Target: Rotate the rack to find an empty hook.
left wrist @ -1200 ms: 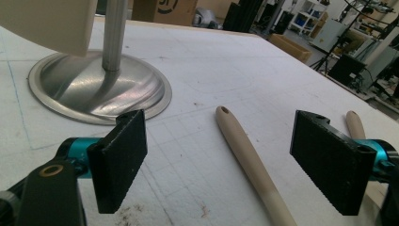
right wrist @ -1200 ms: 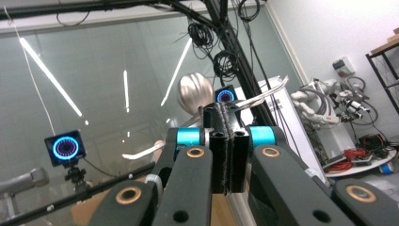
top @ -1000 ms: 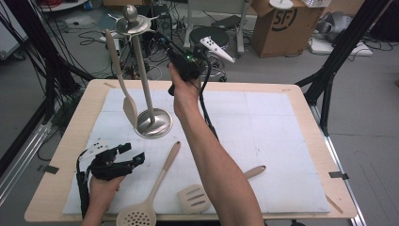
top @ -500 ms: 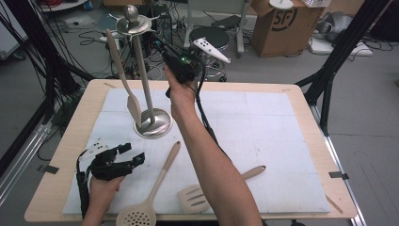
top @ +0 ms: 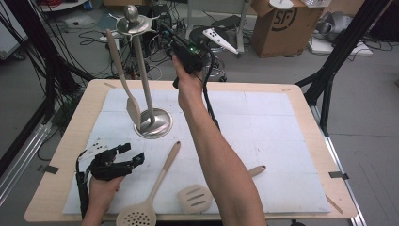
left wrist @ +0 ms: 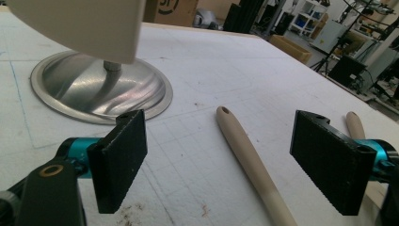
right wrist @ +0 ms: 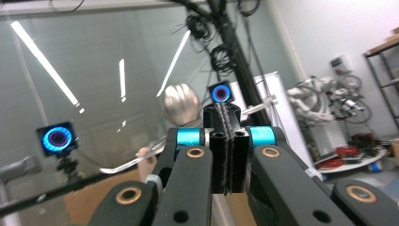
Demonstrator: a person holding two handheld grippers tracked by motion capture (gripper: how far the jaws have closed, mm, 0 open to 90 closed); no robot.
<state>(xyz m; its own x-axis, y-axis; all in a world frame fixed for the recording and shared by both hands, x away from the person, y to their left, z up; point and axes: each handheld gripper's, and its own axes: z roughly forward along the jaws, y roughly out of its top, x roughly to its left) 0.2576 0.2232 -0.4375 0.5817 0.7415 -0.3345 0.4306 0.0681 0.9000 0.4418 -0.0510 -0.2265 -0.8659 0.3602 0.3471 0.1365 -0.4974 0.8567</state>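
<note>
Your right claw (top: 176, 44) is pressed together up by the stand's top (top: 131, 21) where one spatula (top: 123, 75) hangs, so a bump could knock it off, while your left claw (top: 123, 155) rests spread on the worktop (top: 301, 94).

Left gripper (left wrist: 226, 165) agape, right gripper (right wrist: 225, 155) clamped

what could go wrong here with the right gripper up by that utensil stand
1. The right gripper, jaws shut, sits close to the stand's top; a nudge might tip the stand.
2. The hanging spatula could swing or slip off its hook.
3. The left gripper rests open near the skimmer handle and could knock it.
</note>
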